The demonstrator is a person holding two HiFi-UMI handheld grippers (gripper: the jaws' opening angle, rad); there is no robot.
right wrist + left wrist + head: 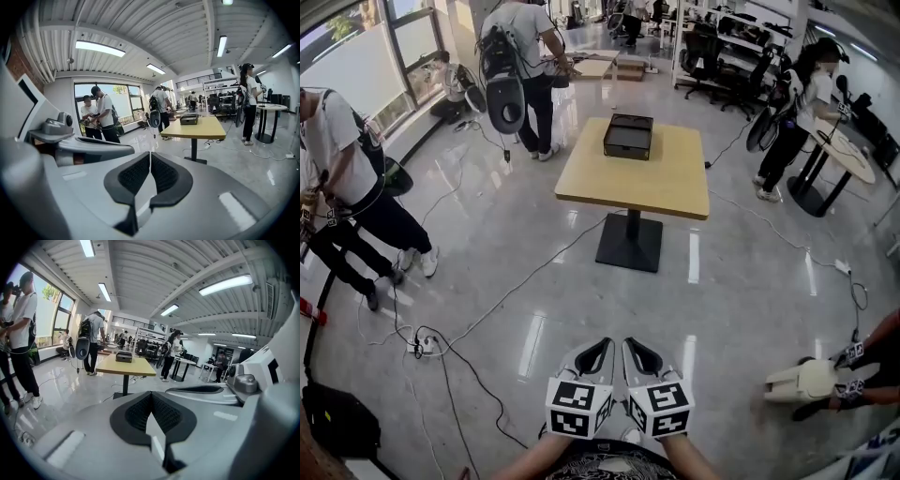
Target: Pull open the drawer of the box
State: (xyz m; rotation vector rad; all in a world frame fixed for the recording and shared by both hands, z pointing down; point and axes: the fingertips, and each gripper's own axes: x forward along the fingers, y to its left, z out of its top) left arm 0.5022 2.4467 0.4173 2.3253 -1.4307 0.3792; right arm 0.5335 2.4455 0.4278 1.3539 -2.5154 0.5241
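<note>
The dark box [628,136] sits on the far side of a wooden table [670,187] across the room, small in the left gripper view [123,356] and the right gripper view [189,120]. Its drawer looks closed from here. My left gripper [606,343] and right gripper [628,343] are held side by side low in the head view, far from the table. Both are shut with nothing between the pads, as seen in the left gripper view [150,394] and the right gripper view [150,155].
Cables and a power strip [420,347] lie on the glossy floor to the left. People stand around: one at the left [347,187], one behind the table [525,66], one at the right [797,112]. A round table [844,155] stands far right. Another gripper [806,380] shows at lower right.
</note>
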